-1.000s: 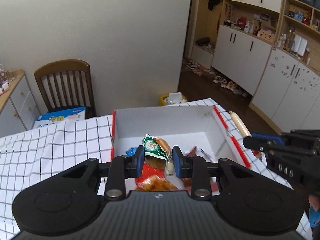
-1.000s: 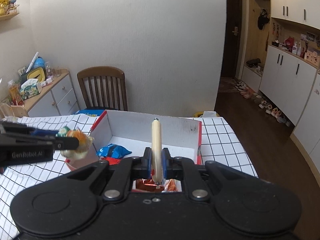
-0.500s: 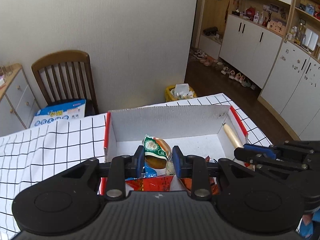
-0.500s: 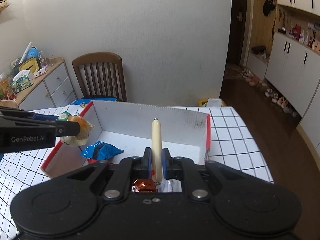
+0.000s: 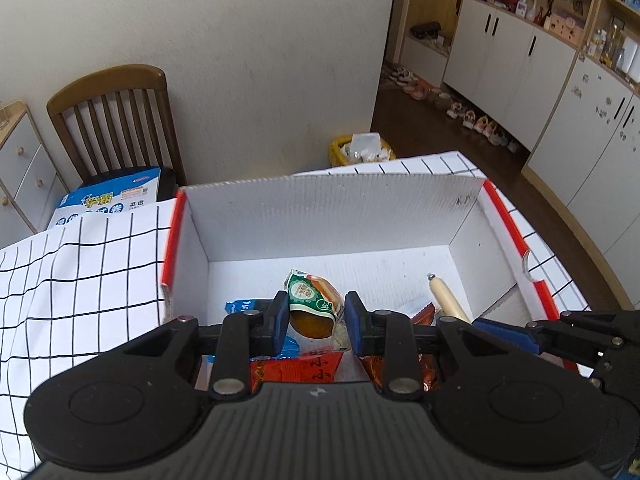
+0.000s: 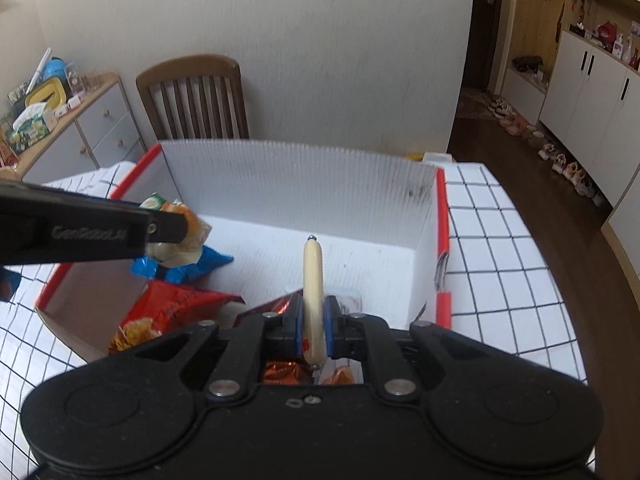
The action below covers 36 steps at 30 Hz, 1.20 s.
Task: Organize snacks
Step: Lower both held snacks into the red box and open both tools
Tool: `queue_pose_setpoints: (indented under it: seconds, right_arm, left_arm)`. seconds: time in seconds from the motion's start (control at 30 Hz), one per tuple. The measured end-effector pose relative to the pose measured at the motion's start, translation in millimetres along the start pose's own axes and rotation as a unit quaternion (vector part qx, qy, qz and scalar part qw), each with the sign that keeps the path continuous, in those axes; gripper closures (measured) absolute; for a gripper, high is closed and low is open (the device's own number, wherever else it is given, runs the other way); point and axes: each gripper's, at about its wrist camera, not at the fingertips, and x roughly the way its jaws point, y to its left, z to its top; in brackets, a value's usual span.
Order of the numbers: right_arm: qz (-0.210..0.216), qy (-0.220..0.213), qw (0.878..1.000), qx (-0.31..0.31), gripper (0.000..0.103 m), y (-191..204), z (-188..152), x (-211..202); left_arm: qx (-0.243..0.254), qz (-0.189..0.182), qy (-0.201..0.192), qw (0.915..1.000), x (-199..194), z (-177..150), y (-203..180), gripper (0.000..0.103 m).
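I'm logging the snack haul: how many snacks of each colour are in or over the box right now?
Green-labelled bun packet, in left gripper: 1
Cream sausage stick, in right gripper: 1
Blue packet: 1
Red packets: at least 2
Total: at least 5

Your left gripper [image 5: 313,317] tilts steeply downward over the near edge of the box [image 5: 328,204], its blue pads clamped on the green-labelled bun packet [image 5: 314,300]. Your right gripper [image 6: 313,326] tilts down at much the same angle beside it, toward the box's right wall, its jaws pinched tight on the pale sausage stick [image 6: 312,280], which points forward between the fingers.
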Motion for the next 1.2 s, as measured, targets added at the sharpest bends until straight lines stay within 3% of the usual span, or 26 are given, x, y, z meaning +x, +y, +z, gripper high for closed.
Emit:
queue_pose_setpoints:
  seconds: [0.27,0.53,0.73,1.07,1.13,1.2]
  right_arm:
    - [-0.002,0.014,1.000,0.003,0.095,-2,-7,11]
    - [0.000,0.020,1.000,0.012,0.094,-5,-11,13]
    - [-0.001,0.024,1.000,0.018,0.084,-6,-12,13]
    - [0.007,0.016,0.999,0.029,0.074,-8,-13,-1]
    - [0.008,0.011,0.999,0.031,0.071,-8,-12,-7]
    - [0.009,0.008,0.999,0.035,0.070,-8,-11,-12]
  left_arm:
    - [0.030,0.009,0.024,0.9992,23,-4,-10,0.074]
    - [0.026,0.013,0.049,0.9984,37,-9,-13,0.074]
    - [0.024,0.029,0.062,0.9974,40,-10,-12,0.074]
    - [0.009,0.016,0.053,0.9984,19,-12,-6,0.074]
    - [0.007,0.009,0.047,0.9988,11,-12,-5,0.072]
    - [0.002,0.004,0.038,0.9993,2,-12,-4,0.061]
